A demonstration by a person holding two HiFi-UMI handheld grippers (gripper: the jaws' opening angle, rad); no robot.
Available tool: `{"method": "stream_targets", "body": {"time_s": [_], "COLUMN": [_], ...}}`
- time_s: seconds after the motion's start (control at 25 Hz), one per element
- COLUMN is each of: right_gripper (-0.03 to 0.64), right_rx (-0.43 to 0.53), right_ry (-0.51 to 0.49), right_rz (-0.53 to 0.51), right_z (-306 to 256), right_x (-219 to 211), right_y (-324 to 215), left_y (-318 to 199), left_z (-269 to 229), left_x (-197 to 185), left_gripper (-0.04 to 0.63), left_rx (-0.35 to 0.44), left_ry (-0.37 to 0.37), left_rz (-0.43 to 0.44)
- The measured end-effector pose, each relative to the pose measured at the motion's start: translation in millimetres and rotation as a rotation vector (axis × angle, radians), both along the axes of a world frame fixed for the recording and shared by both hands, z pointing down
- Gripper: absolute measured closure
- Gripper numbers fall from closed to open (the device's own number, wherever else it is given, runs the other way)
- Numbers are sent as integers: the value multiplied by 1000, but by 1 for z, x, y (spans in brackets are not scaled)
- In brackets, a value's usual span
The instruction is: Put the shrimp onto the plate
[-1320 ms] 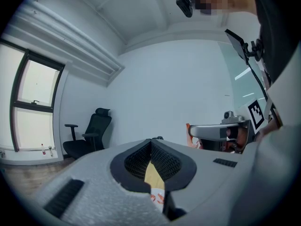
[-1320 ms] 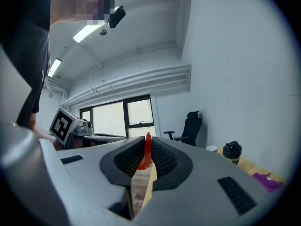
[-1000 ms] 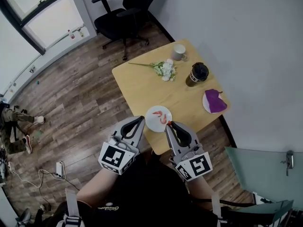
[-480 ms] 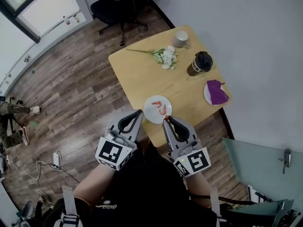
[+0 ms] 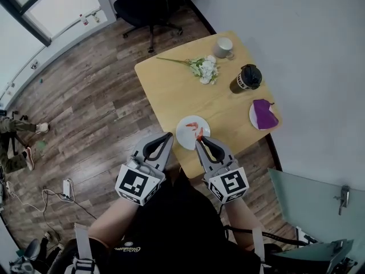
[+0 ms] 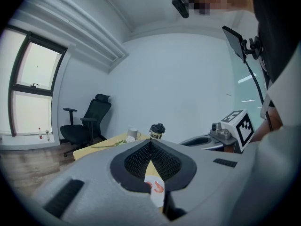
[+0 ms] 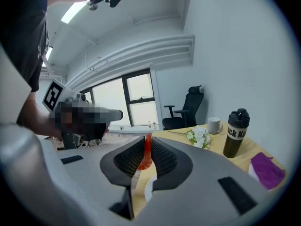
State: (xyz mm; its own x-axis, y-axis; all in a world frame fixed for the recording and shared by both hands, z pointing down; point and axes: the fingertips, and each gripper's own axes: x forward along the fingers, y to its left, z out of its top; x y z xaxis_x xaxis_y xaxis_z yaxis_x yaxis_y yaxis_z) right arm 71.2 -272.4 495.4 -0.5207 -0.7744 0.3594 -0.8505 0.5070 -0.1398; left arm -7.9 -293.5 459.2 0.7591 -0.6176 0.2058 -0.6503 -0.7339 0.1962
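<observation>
A small white plate [image 5: 188,136] sits at the near edge of the wooden table [image 5: 171,90], with a red shrimp [image 5: 193,125] lying on it. My right gripper [image 5: 200,141] hovers at the plate's near right rim, shut on another red shrimp [image 7: 146,153] that pokes up between its jaws. My left gripper [image 5: 169,136] hangs just left of the plate, shut with nothing in it. In the left gripper view the plate [image 6: 157,197] and the shrimp [image 6: 159,187] on it show below the closed jaws.
Farther back on the table are white flowers [image 5: 203,68], a pale mug [image 5: 223,46], a dark bottle [image 5: 245,79] and a purple cloth on a second plate [image 5: 263,114]. A black office chair [image 5: 149,4] stands beyond the table. Wooden floor lies to the left.
My right gripper has edged left, closer to the plate's rim, with the shrimp's tip now over the plate. The left gripper has hardly moved.
</observation>
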Motion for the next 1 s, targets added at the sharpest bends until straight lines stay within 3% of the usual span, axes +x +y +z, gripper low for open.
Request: {"method": "stream_targets", "body": {"time_s": [0.56, 1.0], "right_gripper": [572, 572], "right_rx": [-186, -382], "right_ry": [247, 513], "right_rz": [-125, -227], "right_z": [93, 171], "right_x": [-8, -16], "right_y": [-21, -23], "left_y": [0, 3], "left_z": [2, 6], "left_x": [-7, -16], "left_gripper": [595, 595], "left_rx": [0, -19], "left_ry": [-4, -8], "left_rz": [-17, -28]}}
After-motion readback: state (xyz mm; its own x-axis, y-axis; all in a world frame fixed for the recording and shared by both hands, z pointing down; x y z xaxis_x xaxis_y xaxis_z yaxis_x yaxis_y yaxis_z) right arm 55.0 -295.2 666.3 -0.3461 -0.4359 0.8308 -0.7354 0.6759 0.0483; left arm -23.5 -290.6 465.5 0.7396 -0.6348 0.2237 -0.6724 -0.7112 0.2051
